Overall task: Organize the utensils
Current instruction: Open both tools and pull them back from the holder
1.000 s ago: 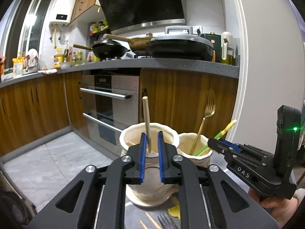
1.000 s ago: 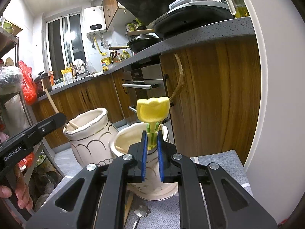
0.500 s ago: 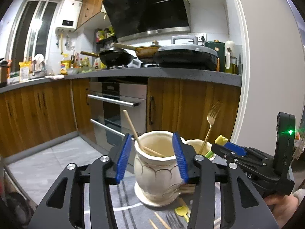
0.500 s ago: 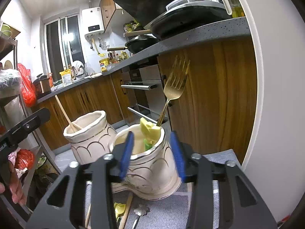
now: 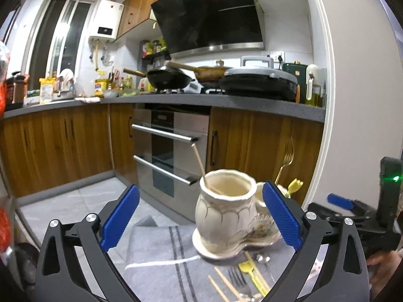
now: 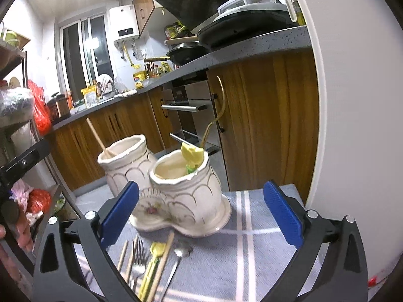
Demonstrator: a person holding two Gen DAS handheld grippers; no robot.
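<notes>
Kitchen: brown wooden base cabinets (image 5: pixel 55 146), dark grey speckled countertop (image 5: pixel 252 104), stainless built-in oven (image 5: pixel 171 148), black angled range hood (image 5: pixel 209 12), white wall water heater (image 5: pixel 107 20), tall window (image 5: pixel 60 37), grey floor tiles (image 5: pixel 75 198).

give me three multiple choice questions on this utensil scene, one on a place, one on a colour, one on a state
1. Where is the gold fork?
A. flat on the cloth
B. standing in the right-hand pot
C. held in a gripper

2. What colour are the gripper pads?
A. blue
B. red
C. green

3. How does the right gripper stand?
A. shut on a chopstick
B. shut on the fork
C. open, holding nothing

Answers:
1. B, its handle goes down into the right-hand pot beside the yellow utensil.
2. A, both pads show blue.
3. C, its jaws are spread wide with nothing between them; the left gripper is open too.
</notes>
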